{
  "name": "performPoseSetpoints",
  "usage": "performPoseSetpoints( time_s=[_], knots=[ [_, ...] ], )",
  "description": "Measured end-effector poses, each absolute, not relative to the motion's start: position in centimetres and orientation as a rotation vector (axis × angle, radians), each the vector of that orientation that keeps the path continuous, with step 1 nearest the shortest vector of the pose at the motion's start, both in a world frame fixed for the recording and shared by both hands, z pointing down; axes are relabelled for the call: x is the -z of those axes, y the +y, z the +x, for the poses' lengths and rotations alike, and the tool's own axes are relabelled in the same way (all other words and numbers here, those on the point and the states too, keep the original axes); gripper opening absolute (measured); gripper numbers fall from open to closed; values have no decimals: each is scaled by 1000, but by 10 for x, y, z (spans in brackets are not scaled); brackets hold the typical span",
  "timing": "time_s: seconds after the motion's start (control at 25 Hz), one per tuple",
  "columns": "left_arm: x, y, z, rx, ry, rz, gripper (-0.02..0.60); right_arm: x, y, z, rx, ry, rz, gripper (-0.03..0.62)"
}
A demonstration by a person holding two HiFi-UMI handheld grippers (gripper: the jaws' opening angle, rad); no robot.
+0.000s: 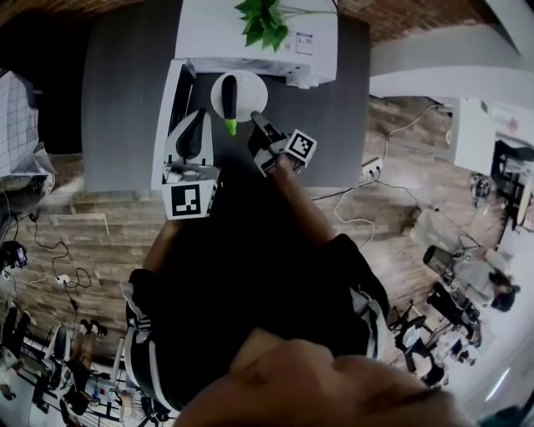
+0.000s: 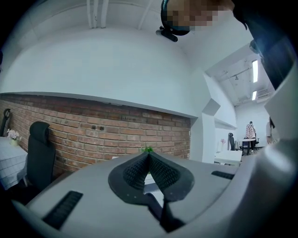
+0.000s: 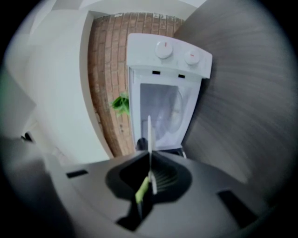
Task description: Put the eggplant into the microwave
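A dark purple eggplant (image 1: 230,93) with a green stem lies on a white plate (image 1: 250,90) just in front of the white microwave (image 1: 259,37). Its door (image 1: 173,104) stands open to the left. My right gripper (image 1: 259,125) is shut on the plate's near rim. In the right gripper view the plate's thin edge (image 3: 149,135) stands between the jaws of the right gripper (image 3: 150,172), the green stem (image 3: 141,189) beside it, and the microwave's open cavity (image 3: 163,116) lies ahead. My left gripper (image 1: 197,125) is by the door, shut and empty, and points up at a brick wall in its own view (image 2: 149,155).
The microwave stands on a grey table (image 1: 125,92) with a green plant (image 1: 264,22) on top of it. Two knobs (image 3: 164,49) sit on its control panel. Cables and a power strip (image 1: 371,169) lie on the wooden floor to the right.
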State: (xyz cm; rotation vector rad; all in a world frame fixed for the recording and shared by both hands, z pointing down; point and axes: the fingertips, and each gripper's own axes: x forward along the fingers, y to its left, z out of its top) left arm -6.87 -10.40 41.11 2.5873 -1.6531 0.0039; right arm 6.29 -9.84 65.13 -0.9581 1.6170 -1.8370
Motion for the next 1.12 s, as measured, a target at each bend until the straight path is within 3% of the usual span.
performPoseSetpoints(
  time_s=[1.12],
  knots=[
    [-428,-134,-67,-61,-1684,2517,34,-718,-170,75,1807,1591,-977,37]
  ],
)
